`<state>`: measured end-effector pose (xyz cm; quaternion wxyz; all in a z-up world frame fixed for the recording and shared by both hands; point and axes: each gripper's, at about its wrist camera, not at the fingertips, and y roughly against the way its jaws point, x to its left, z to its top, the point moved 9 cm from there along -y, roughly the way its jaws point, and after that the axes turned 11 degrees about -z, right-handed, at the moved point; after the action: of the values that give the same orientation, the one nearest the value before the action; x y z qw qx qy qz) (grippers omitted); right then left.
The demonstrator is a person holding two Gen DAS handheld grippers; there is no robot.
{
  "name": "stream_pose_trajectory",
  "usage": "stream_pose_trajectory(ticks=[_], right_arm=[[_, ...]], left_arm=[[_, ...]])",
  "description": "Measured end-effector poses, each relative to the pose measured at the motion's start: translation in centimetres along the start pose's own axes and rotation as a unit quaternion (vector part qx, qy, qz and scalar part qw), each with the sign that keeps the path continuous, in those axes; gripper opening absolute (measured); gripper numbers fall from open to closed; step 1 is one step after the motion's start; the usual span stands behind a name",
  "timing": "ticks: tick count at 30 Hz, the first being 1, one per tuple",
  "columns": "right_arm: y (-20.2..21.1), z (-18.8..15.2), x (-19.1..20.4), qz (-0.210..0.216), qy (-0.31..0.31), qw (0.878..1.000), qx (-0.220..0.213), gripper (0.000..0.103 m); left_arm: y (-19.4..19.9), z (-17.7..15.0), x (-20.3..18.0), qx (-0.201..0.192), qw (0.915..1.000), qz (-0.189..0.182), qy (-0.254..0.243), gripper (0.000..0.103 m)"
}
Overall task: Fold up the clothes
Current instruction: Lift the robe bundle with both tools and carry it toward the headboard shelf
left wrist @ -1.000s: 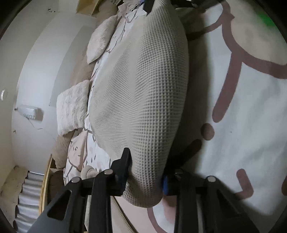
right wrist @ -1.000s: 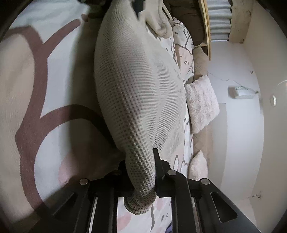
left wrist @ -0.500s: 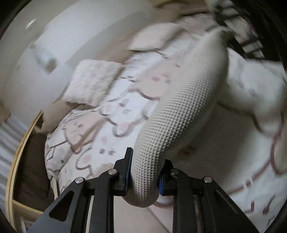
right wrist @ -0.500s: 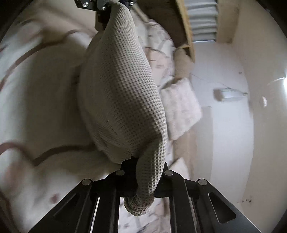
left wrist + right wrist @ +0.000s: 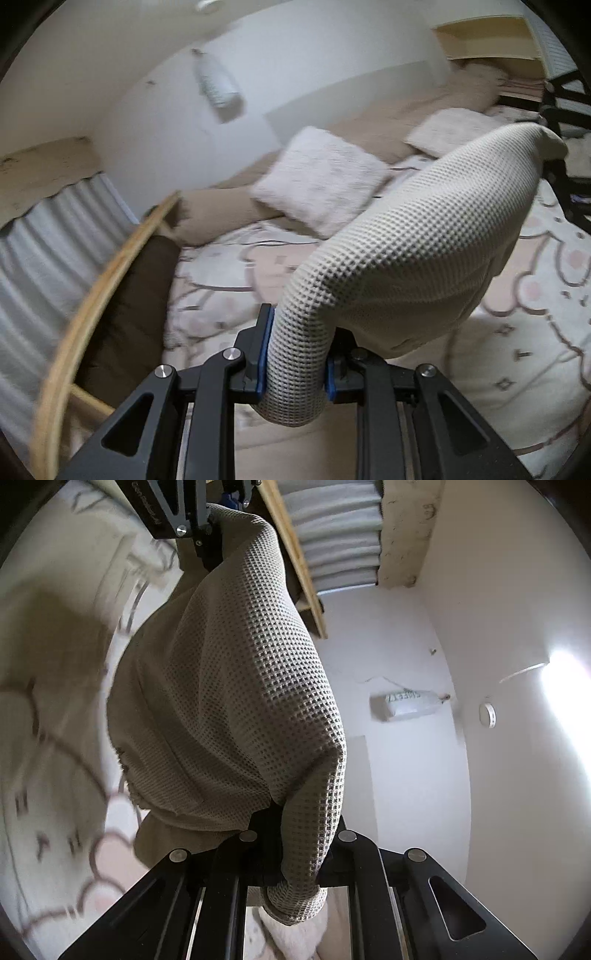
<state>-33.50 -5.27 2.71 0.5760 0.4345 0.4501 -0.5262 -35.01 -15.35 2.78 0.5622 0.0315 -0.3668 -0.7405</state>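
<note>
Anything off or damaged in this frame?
Nothing stands out. The waffle-knit garment hangs between the left gripper and the right gripper, each shut on an end of it, above the patterned bedspread. No tear shows. The fluffy pillows lie at the head of the bed; motion blur hides finer detail.

A home bedroom: a bed (image 5: 517, 332) under a cartoon-print duvet, fluffy pillows (image 5: 317, 177) at its head edge, plain white walls (image 5: 480, 590).

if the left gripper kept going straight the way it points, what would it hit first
Probably the fluffy pillow on the bed, past the waffle-knit garment clamped in the left gripper; depth is hard to judge through the fisheye.
</note>
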Motion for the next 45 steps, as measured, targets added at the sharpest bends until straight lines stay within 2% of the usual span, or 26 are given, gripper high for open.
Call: stream_pose_trajectory(ticks=[6, 11, 15, 17, 20, 22, 24, 26, 29, 31, 35, 39, 40, 45], right_arm=[[-0.8, 8.4, 0.2, 0.018, -0.048, 0.998, -0.026, 0.011], [0.0, 14.0, 2.4, 0.029, -0.046, 0.997, -0.054, 0.011], [-0.1, 17.1, 4.3, 0.033, -0.039, 0.997, -0.062, 0.011], [1.1, 17.4, 5.1, 0.031, -0.037, 0.997, -0.062, 0.011], [2.3, 18.4, 6.2, 0.016, -0.025, 0.997, -0.072, 0.011], [3.8, 17.1, 8.0, -0.008, -0.010, 0.996, -0.085, 0.011], [5.7, 16.7, 10.6, -0.035, 0.013, 0.994, -0.099, 0.011], [8.1, 15.9, 13.6, -0.045, 0.033, 0.992, -0.112, 0.011], [12.8, 14.4, 19.0, -0.001, 0.034, 0.993, -0.116, 0.011], [15.3, 13.8, 21.3, 0.036, 0.027, 0.993, -0.112, 0.011], [19.4, 13.2, 25.0, 0.106, 0.017, 0.990, -0.094, 0.011], [21.1, 12.9, 27.0, 0.145, 0.009, 0.987, -0.067, 0.011], [21.2, 13.0, 27.6, 0.155, 0.002, 0.986, -0.061, 0.011], [21.8, 14.1, 29.4, 0.200, -0.040, 0.979, -0.031, 0.011]], left_arm=[[2.3, -2.7, 8.0, 0.001, 0.9970, 0.057, 0.052, 0.023], [2.6, -5.9, 12.4, 0.010, 0.9924, 0.088, 0.086, 0.023], [1.8, -7.8, 14.4, 0.014, 0.9896, 0.100, 0.103, 0.023], [1.9, -8.9, 14.7, 0.009, 0.9895, 0.107, 0.097, 0.023], [2.7, -11.1, 14.0, -0.005, 0.9902, 0.120, 0.071, 0.023], [2.9, -13.5, 12.8, -0.006, 0.9909, 0.125, 0.050, 0.023], [2.9, -16.4, 11.0, 0.001, 0.9906, 0.136, 0.011, 0.023], [3.1, -20.0, 8.5, 0.022, 0.9897, 0.137, -0.035, 0.023], [3.2, -25.5, 5.3, 0.074, 0.9861, 0.117, -0.092, 0.023], [3.3, -28.3, 3.8, 0.102, 0.9798, 0.112, -0.130, 0.023], [3.8, -32.7, 1.3, 0.136, 0.9577, 0.123, -0.222, 0.024], [4.3, -35.4, 0.1, 0.153, 0.9378, 0.132, -0.282, 0.024], [4.3, -35.8, 0.2, 0.157, 0.9359, 0.135, -0.285, 0.024], [4.4, -35.6, 2.1, 0.165, 0.9430, 0.142, -0.252, 0.027]])
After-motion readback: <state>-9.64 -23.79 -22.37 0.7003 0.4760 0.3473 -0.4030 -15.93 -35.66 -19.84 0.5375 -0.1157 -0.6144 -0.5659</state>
